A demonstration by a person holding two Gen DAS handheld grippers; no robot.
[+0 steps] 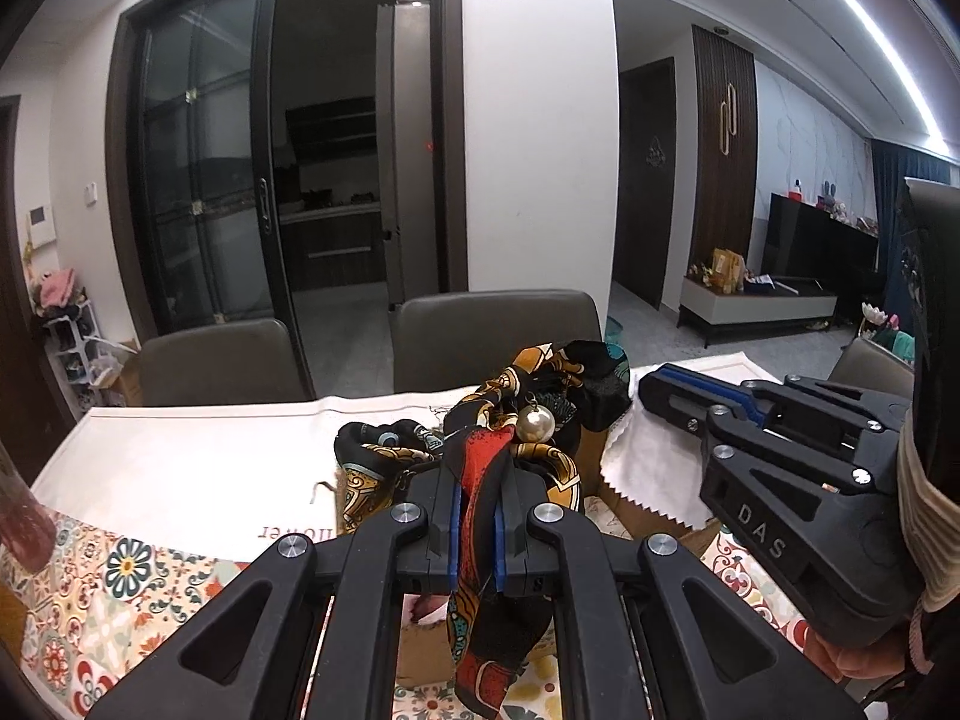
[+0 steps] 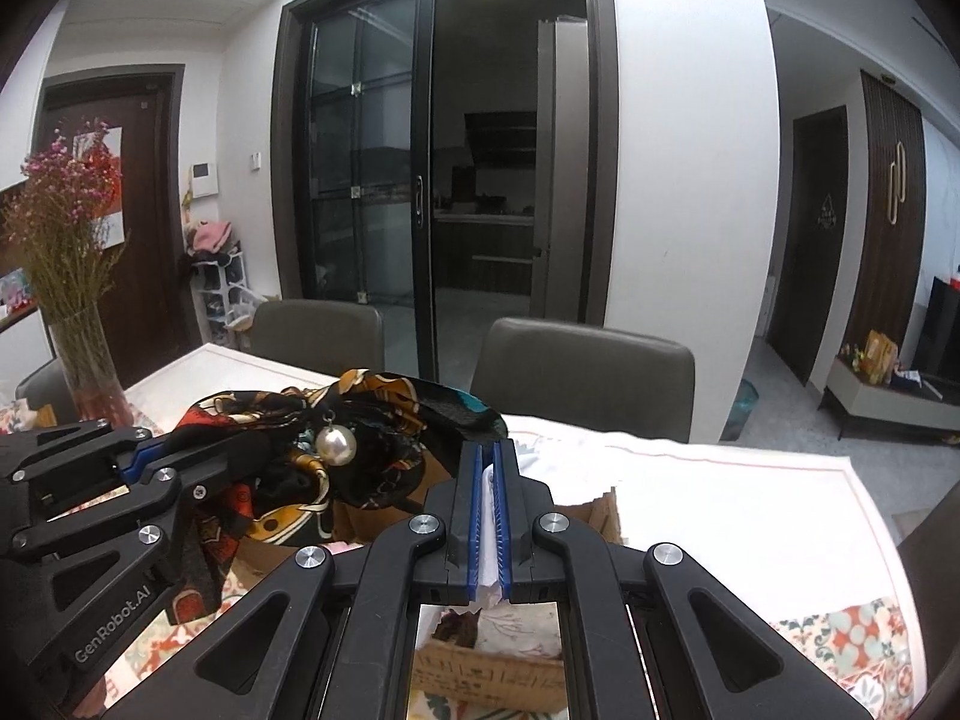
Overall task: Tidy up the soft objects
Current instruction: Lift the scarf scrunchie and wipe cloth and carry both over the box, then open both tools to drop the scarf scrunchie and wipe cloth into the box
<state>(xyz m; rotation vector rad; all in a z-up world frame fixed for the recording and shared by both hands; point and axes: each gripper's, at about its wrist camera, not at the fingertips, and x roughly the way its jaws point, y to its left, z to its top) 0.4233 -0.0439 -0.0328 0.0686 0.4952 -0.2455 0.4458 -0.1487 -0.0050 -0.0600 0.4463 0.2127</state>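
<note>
A black, red and gold patterned scarf point(image 1: 480, 462) with a pearl pendant point(image 1: 537, 423) hangs bunched in my left gripper point(image 1: 480, 474), which is shut on it. In the right wrist view the same scarf point(image 2: 384, 420) and pearl point(image 2: 336, 446) are at centre left, with the left gripper point(image 2: 180, 456) reaching in from the left. My right gripper point(image 2: 487, 456) is shut on a white cloth point(image 2: 491, 516) with a zigzag edge. In the left wrist view the right gripper point(image 1: 654, 387) holds that white cloth point(image 1: 648, 462) just right of the scarf. Both pieces hang over an open cardboard box point(image 2: 600, 516).
The table carries a white runner point(image 1: 210, 450) over a colourful patterned tablecloth point(image 1: 90, 600). A glass vase of dried flowers point(image 2: 90, 360) stands at the left. Two grey chairs point(image 2: 582, 372) line the far side, with a dark sliding door behind them.
</note>
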